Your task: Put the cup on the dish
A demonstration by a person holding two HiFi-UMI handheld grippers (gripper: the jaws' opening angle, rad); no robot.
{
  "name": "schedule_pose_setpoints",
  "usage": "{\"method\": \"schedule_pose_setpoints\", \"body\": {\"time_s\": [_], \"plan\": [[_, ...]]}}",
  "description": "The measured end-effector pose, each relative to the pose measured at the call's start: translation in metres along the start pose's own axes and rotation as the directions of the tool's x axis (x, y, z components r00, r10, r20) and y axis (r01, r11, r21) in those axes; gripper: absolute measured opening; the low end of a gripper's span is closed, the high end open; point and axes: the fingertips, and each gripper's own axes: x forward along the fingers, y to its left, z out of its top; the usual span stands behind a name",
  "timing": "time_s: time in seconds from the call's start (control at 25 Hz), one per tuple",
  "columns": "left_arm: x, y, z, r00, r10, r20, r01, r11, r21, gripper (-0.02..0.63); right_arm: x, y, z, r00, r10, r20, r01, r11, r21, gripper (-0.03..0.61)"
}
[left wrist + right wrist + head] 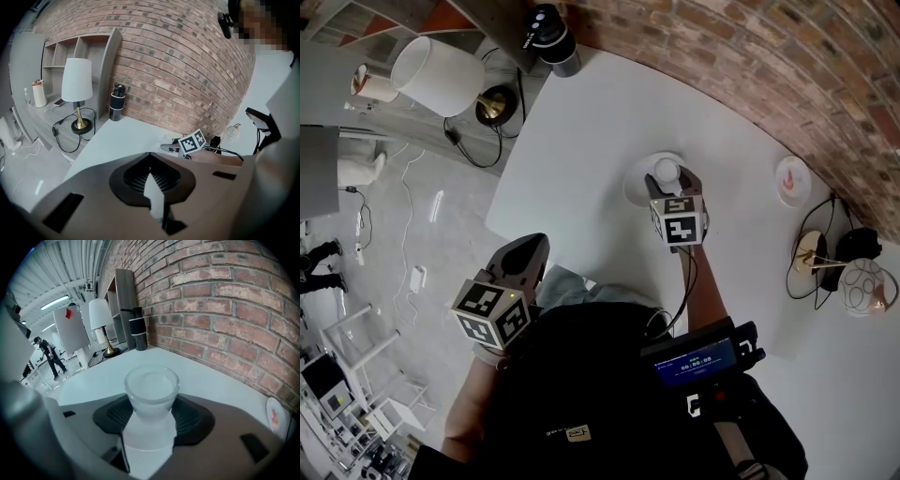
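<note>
right gripper [675,187] is clamped on the cup [666,172], upright, jaws pressing its lower part. the cup sits over the white dish [635,185] on the desk [581,131] near the brick wall [750,66]; can't tell if it touches the dish. left gripper [530,249] has its jaws together with nothing in them, off the desk edge, well apart from the cup.
</note>
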Motion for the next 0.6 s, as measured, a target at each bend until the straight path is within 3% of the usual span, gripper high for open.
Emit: {"method": "schedule_pose_setpoints", "body": {"time_s": [0.6], "plan": [[0.002,0.006,-0.004,0.999,0.037,-0.029,-0.037,0.999,-0.005,0.005,0.027,0.006,-0.018,0.999,0.025,-0.048,-0.025,1.0,-0.003,0.261]]}}
